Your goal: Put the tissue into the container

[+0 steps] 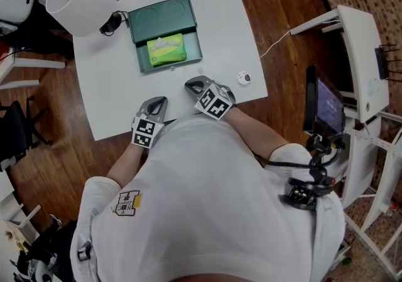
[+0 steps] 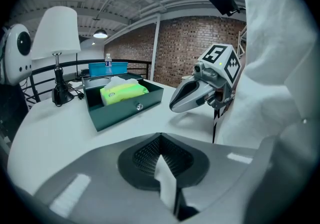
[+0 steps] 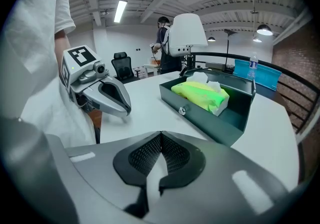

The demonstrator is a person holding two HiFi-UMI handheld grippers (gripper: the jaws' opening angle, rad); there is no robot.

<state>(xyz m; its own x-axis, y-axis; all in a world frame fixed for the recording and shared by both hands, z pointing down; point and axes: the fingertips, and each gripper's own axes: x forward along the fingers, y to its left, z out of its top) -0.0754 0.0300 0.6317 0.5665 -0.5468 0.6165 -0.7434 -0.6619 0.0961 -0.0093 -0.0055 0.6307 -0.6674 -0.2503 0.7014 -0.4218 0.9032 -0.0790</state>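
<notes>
Tissue pack, yellow-green and soft-wrapped (image 1: 166,49), lies inside the open dark green rectangular container (image 1: 164,10) on the white square table (image 1: 220,29) in the head view, where the left gripper (image 1: 161,100) and right gripper (image 1: 190,85) sit near the table's front edge. Left gripper view: its jaws are clenched together on nothing. Right gripper view: jaws likewise clenched and empty, the container standing apart ahead

Operator wears a white short-sleeved T-shirt (image 1: 207,193) with a small black-and-yellow print (image 1: 127,203) on the left sleeve. The left gripper (image 1: 160,101) and right gripper (image 1: 190,85) have silver-grey shells and black ribbed pads (image 2: 147,155). Each bears a white cube (image 1: 213,105) with black square markers.
</notes>
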